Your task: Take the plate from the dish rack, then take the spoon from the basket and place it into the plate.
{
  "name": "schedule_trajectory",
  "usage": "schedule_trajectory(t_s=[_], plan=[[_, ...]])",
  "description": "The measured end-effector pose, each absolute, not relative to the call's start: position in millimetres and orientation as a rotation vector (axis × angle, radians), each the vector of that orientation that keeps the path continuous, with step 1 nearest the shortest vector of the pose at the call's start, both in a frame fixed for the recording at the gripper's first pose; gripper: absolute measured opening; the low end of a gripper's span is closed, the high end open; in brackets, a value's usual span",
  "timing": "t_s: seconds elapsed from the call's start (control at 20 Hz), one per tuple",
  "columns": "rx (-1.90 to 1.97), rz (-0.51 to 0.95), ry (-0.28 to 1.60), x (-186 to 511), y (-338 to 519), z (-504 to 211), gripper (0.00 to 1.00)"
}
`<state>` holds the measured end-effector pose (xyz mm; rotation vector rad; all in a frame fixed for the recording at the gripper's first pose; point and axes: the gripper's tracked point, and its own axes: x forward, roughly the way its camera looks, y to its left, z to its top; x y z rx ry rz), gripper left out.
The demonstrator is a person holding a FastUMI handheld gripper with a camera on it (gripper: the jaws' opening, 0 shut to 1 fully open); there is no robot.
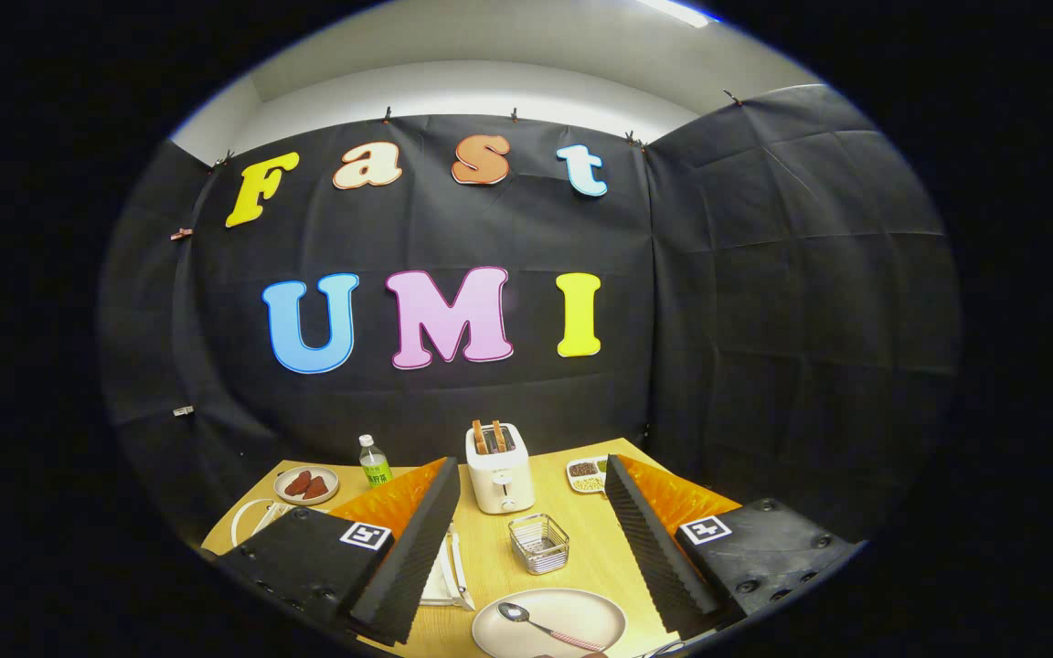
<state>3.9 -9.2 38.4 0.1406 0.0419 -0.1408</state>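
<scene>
Your claw is spread wide and holds nothing. The spoon already lies in the plate on the table, between your fingers, near the wire basket. Task looks complete; just withdraw.

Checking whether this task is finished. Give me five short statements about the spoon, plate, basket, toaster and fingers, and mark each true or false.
1. The spoon lies on the plate. True.
2. The wire basket holds the spoon. False: the basket looks empty, and the spoon is on the plate.
3. The gripper fingers are spread apart with nothing between them pressed. True.
4. The toaster has empty slots. False: two slices stick out of it.
5. The basket stands between the plate and the toaster. True.
</scene>
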Motion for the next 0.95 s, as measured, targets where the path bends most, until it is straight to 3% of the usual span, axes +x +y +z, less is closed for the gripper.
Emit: schedule_trajectory(t_s=[0.95], plan=[[0.153, -0.132, 0.05, 7, 4, 12, 0.98]])
